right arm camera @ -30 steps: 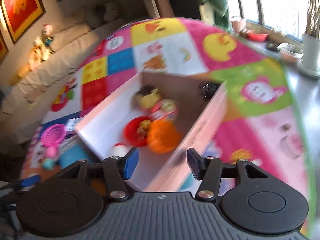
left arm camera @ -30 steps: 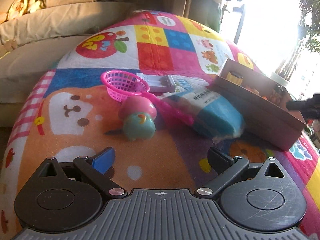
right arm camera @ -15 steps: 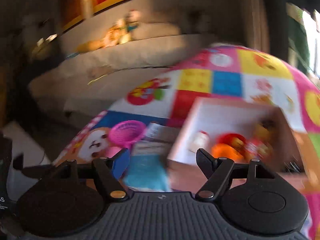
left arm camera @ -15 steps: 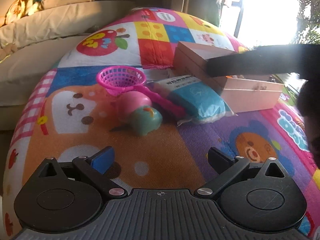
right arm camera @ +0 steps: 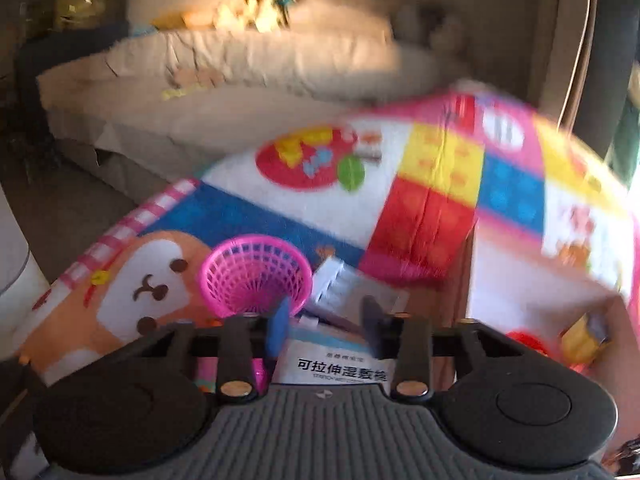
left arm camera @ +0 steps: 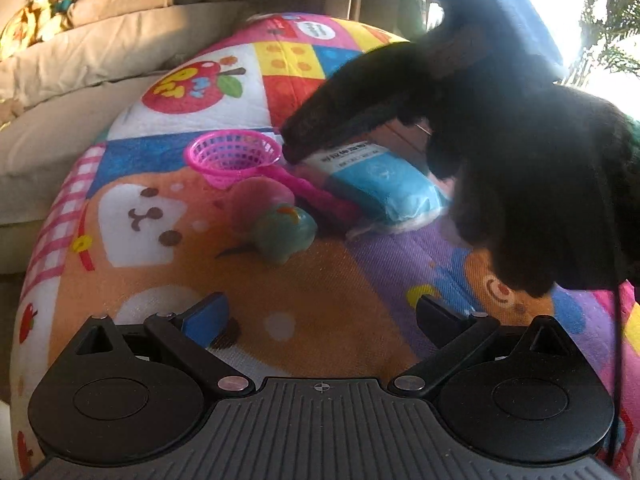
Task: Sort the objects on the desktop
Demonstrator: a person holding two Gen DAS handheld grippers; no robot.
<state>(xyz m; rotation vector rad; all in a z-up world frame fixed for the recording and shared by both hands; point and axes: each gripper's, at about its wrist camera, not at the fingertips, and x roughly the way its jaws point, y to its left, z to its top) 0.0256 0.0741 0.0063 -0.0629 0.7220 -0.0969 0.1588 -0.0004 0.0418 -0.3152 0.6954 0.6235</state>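
- A colourful play mat (left arm camera: 168, 216) holds the clutter; a box (right arm camera: 532, 292) of sorted toys sits to the right.
- Blue wet-wipe pack (left arm camera: 384, 184) lies beside a pink toy basket (left arm camera: 234, 156).
- Right gripper (right arm camera: 326, 320) is closing over the pack's far end, apparently not yet clamped; next, grip and lift toward the box.
- Left gripper (left arm camera: 320, 312) hovers spread and empty.

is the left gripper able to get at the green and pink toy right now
Probably yes. The left gripper is open, and only bare mat lies between it and the green and pink toy. The right gripper is busy farther back, by the blue packet.
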